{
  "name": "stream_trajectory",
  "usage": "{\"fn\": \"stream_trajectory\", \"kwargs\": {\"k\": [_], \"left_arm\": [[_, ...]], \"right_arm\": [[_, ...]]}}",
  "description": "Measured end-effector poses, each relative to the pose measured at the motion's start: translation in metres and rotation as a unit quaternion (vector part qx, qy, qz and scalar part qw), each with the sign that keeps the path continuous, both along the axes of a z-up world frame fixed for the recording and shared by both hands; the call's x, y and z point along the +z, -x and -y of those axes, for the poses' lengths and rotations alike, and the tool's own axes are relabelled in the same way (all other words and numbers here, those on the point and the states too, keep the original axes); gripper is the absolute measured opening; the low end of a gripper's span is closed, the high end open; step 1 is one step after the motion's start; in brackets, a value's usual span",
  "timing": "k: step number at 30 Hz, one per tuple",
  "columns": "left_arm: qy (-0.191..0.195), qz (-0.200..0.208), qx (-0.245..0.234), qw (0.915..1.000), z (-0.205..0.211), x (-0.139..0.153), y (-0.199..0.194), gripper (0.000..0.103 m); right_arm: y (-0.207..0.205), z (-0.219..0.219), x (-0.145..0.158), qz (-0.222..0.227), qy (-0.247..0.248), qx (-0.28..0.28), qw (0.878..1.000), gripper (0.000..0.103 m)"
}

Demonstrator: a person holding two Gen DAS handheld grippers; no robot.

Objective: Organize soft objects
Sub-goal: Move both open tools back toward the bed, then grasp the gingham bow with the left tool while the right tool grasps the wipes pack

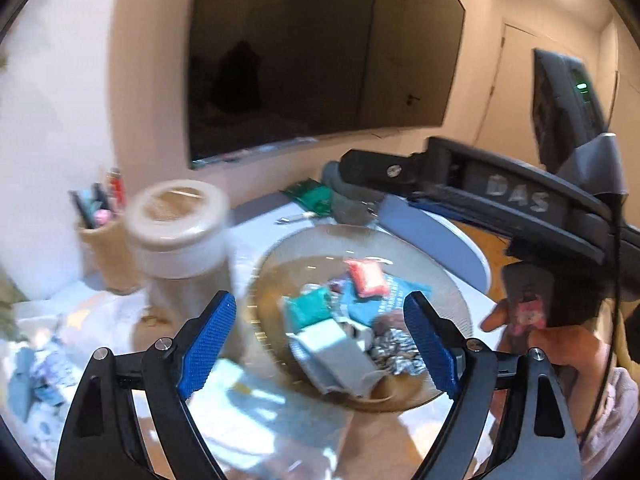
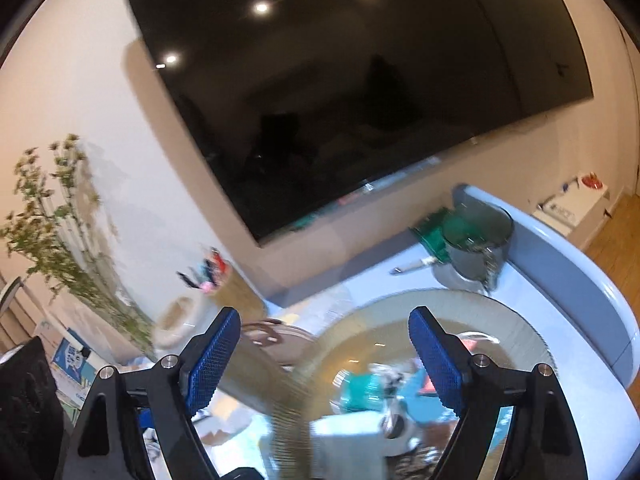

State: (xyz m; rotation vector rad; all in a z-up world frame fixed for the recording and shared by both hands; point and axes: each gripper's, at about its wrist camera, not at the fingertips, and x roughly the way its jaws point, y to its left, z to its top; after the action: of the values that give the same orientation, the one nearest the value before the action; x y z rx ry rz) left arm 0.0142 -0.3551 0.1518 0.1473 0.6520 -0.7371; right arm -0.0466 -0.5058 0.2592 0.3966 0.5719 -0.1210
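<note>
A wide glass bowl (image 1: 280, 256) on the pale table holds several soft packets. Among them are a teal one (image 1: 310, 310), a red one (image 1: 366, 278), a grey-blue box-like pack (image 1: 340, 356) and a crumpled silver foil piece (image 1: 394, 350). My left gripper (image 1: 320, 344) hovers over the near side of the bowl, open, with nothing pressed between its blue pads. My right gripper (image 2: 326, 360) is also open and empty above the bowl rim (image 2: 500, 320), where the teal packet (image 2: 362, 390) shows blurred. The right tool's black housing (image 1: 500, 200) crosses the left wrist view, held by a hand (image 1: 560, 344).
A white lidded jar (image 1: 180, 228) and a woven pen cup (image 1: 104, 248) stand left of the bowl. A grey pot (image 2: 476, 240) and a green packet (image 2: 432, 232) sit behind it. A dark screen (image 1: 320, 60) hangs on the wall; a leafy plant (image 2: 60, 220) is far left.
</note>
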Motion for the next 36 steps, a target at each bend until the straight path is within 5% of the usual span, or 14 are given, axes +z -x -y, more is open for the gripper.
{"fn": "stream_trajectory", "kwargs": {"k": [6, 11, 20, 29, 36], "left_arm": [[-0.001, 0.014, 0.071, 0.9974, -0.070, 0.019, -0.011, 0.085], [-0.014, 0.018, 0.160, 0.9869, -0.161, 0.018, -0.029, 0.086], [-0.050, -0.032, 0.253, 0.9656, -0.286, -0.054, -0.035, 0.086], [-0.033, -0.050, 0.257, 0.9645, -0.297, -0.110, -0.023, 0.086], [-0.086, -0.039, 0.265, 0.9597, -0.284, -0.138, -0.030, 0.086]], "right_arm": [[-0.003, -0.067, 0.027, 0.038, 0.018, 0.043, 0.998, 0.092], [-0.021, -0.141, 0.024, 0.046, 0.011, 0.101, 0.994, 0.095], [-0.064, -0.250, -0.039, -0.009, 0.005, 0.195, 0.981, 0.095], [-0.093, -0.282, -0.109, -0.053, -0.035, 0.205, 0.977, 0.095], [-0.120, -0.279, -0.159, -0.087, -0.026, 0.173, 0.981, 0.095]]}}
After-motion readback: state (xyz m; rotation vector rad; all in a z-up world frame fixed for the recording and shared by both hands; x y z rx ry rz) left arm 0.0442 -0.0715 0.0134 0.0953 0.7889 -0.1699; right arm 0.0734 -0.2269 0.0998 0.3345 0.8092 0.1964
